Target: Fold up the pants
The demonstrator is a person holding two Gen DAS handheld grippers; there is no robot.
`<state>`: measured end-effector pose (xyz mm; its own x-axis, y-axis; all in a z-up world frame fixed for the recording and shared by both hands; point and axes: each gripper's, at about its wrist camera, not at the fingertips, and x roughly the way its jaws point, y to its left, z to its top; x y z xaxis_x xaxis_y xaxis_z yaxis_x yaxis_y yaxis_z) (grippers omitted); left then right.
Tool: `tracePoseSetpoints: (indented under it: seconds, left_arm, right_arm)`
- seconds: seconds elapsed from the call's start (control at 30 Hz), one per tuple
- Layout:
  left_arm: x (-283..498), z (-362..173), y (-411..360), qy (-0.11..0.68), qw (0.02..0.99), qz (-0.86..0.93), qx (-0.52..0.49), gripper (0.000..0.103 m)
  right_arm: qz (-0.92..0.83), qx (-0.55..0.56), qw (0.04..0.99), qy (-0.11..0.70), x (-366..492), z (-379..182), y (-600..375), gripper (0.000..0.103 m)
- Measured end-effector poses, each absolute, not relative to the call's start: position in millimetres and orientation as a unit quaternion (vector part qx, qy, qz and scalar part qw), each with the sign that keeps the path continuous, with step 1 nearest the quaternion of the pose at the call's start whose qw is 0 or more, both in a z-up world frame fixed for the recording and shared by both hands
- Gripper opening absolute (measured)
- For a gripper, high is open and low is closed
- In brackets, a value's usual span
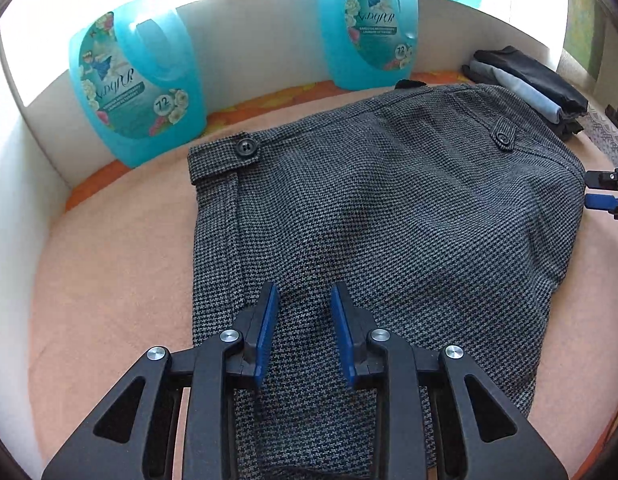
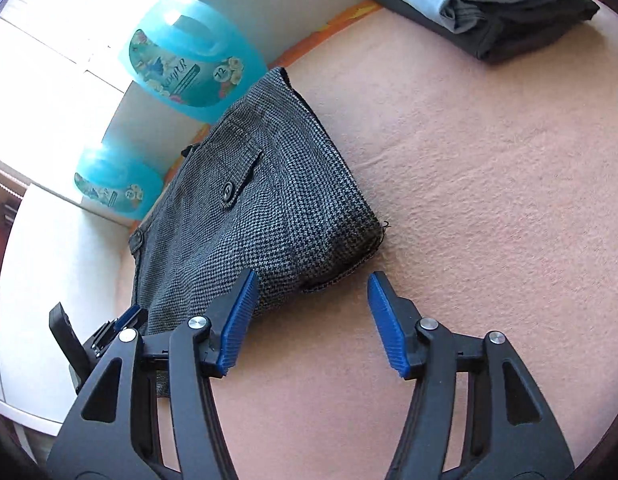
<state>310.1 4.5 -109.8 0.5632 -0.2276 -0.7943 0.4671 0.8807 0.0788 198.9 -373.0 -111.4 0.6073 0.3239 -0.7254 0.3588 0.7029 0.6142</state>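
Grey houndstooth pants (image 1: 389, 216) lie folded on pink blanket (image 1: 109, 280), waistband twd two turquoise detergent bottles (image 1: 137, 88) at white wall. Left gripper (image 1: 305, 292) sits over pants' near edge, blue pads apart w/ a narrow gap, nothing pinched btwn them. Right gripper (image 2: 313, 280) released, jaws wide, empty, just beside pants' folded corner (image 2: 365, 232). Stack of folded clothes (image 2: 489, 12) lies well apart, far right.

Pants (image 1: 389, 208) lie ahead of my left gripper (image 1: 305, 304), two detergent jugs (image 1: 137, 92) behind them, folded clothes (image 1: 529, 88) far right.
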Motion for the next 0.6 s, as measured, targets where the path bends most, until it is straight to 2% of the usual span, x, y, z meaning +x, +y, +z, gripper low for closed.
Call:
tracePoseSetpoints:
  seconds: [0.23,0.5,0.6]
  left_arm:
    - [291.4,-81.7,-47.5,0.381,0.863,-0.286,0.166,0.027]
    - [292.6,-100.5,-96.7,0.391,0.836,-0.342,0.178,0.027]
    - [293.1,-112.9,-103.3,0.402,0.827,-0.343,0.191,0.027]
  right_arm:
    - [-0.016,0.433,0.796,0.423,205.7,-120.2,-371.8,0.063]
    - [-0.009,0.45,0.789,0.419,202.9,-121.8,-367.1,0.063]
    - [-0.012,0.446,0.791,0.418,207.2,-119.2,-364.0,0.07]
